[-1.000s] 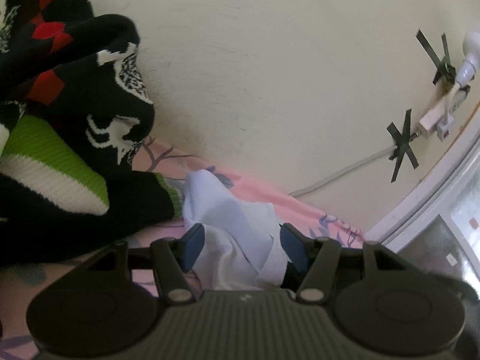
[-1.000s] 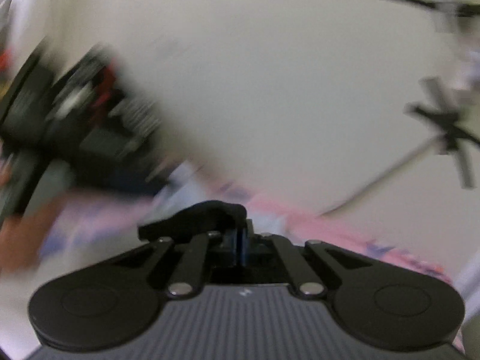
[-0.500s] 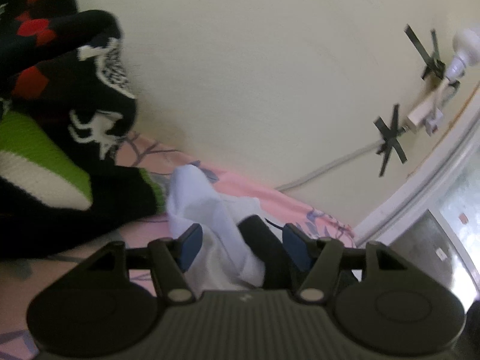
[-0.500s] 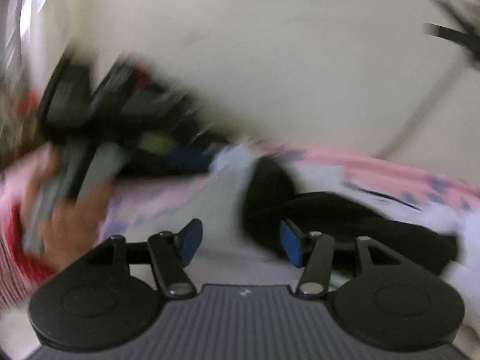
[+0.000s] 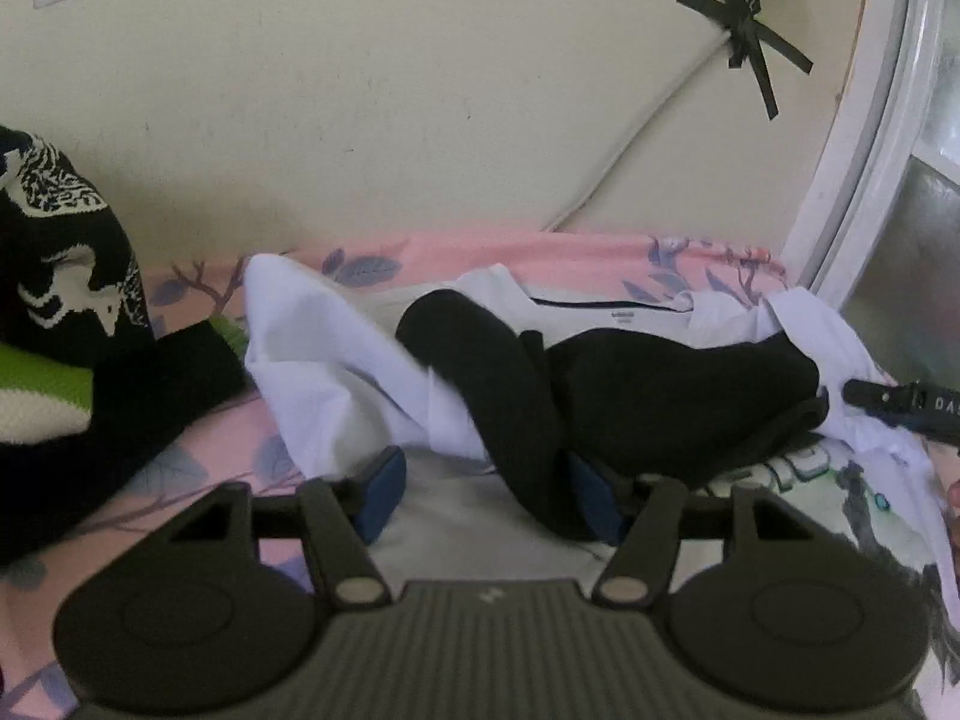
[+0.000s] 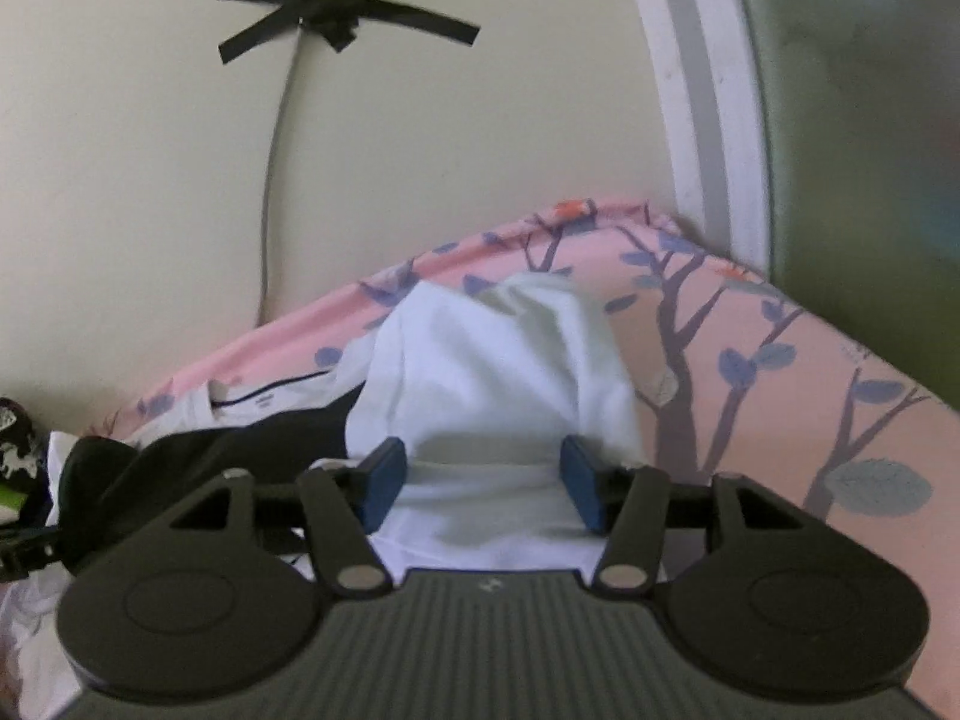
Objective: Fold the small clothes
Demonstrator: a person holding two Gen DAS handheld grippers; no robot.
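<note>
- The white garment [image 5: 336, 360] lies rumpled on the bed, with a black garment [image 5: 660, 396] draped over its middle; its collar with a dark trim line and a small label shows at the far side. Neither looks folded to me.
- From my right wrist view the same white garment [image 6: 498, 372] bunches up in a hump straight ahead, with the black garment [image 6: 198, 456] off to the left.
- My left gripper [image 5: 486, 495] stands at a middling width. White cloth and a fold of the black cloth lie between the pads, but I cannot see the pads pressing, so I judge it is holding nothing.
- My right gripper [image 6: 480, 486] is likewise partly spread, with white cloth between the pads and nothing pinched.
- I judge the fold is barely begun: the cloth must be spread flat before any edge is brought over.
- A patterned black sweater [image 5: 66, 312] with white, green and red sits heaped at the left, also unfolded.
- The bed carries a pink sheet [image 6: 780, 372] printed with grey branches and blue leaves.
- Behind it is a cream wall [image 5: 390, 90], with a cable [image 6: 279, 138] held by black tape crosses [image 6: 342, 18], and a white frame with frosted glass [image 5: 858, 180] at the right.
</note>
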